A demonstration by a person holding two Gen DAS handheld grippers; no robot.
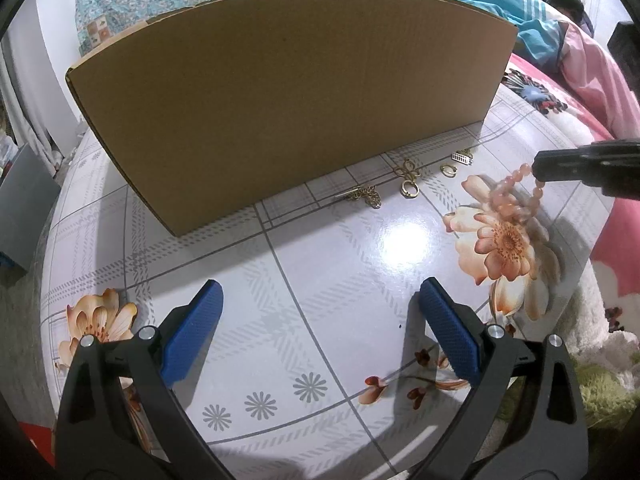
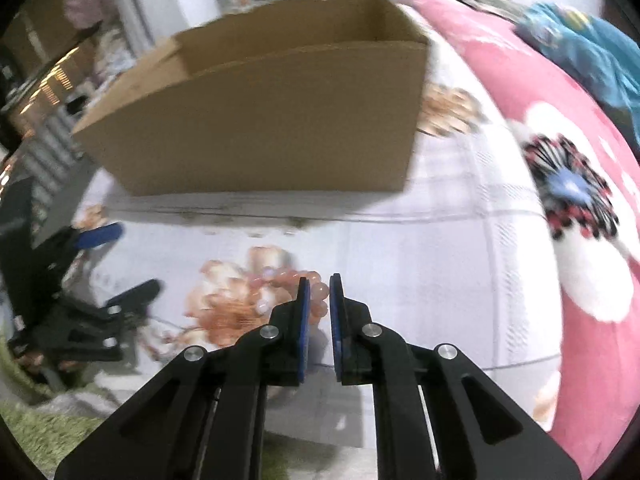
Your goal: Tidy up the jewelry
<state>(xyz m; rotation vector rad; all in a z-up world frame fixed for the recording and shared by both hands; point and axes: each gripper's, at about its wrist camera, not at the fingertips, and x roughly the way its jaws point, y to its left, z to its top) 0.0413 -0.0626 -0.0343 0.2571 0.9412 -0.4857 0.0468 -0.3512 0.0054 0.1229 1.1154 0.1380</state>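
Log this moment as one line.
right claw: shut on pink bead bracelet, lifted | left claw: open, empty | gold pieces: on table | cardboard box: open

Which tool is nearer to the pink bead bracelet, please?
Right. The right tool grips the pink bead bracelet, which dangles from it; the left tool stands open, apart, over bare tabletop.

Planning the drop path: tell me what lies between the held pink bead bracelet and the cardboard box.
Left wrist view: small gold jewelry pieces lie on the table between the pink bead bracelet and the cardboard box.
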